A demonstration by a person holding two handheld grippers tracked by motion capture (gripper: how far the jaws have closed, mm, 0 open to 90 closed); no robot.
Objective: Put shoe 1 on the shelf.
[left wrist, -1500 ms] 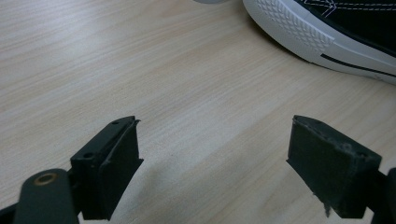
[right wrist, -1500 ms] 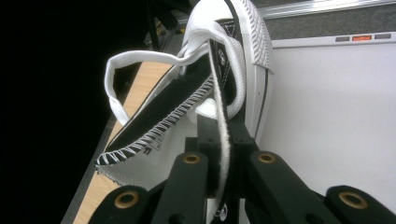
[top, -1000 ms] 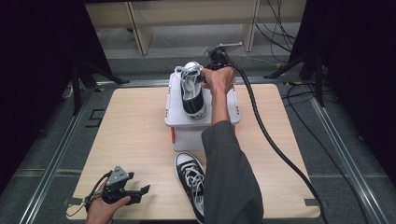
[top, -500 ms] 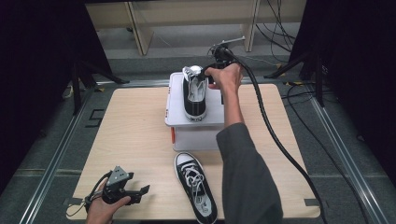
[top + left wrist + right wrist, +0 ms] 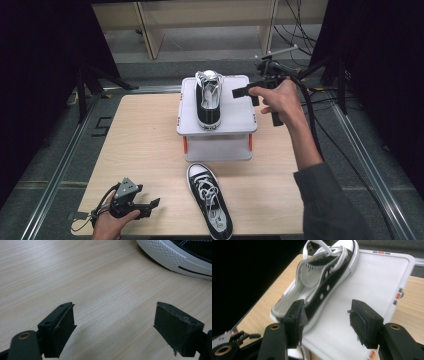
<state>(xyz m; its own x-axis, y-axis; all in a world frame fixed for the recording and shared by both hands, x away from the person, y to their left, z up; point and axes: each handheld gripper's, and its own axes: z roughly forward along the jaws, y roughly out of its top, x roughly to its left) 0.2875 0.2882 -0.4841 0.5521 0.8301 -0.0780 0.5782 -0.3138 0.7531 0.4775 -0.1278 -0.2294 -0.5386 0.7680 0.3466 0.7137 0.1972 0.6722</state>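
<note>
The right hand-held gripper (image 5: 260, 97) sits at the upper right of the high view, its black foam-faced jaws spread apart and empty beside the right edge of the white box (image 5: 240, 122). Half a second ago it was against the heel of the shoe on the box; it has since let go and drawn off to the right. In the right gripper view the jaws frame the smooth, rounded-corner plastic lid, and the black canvas shoe (image 5: 322, 277) lies at the upper left with its white rubber sole, metal eyelets and loose laces. The left hand-held gripper (image 5: 135, 205) rests at the lower left of the pale wood-grain desk (image 5: 140, 145), jaws wide open on nothing, where it was before. A second black-and-white laced shoe (image 5: 210, 197) lies on the desk in front of the box, unmoved; its ridged rubber toe (image 5: 175, 255) fills the upper right of the left gripper view.
</note>
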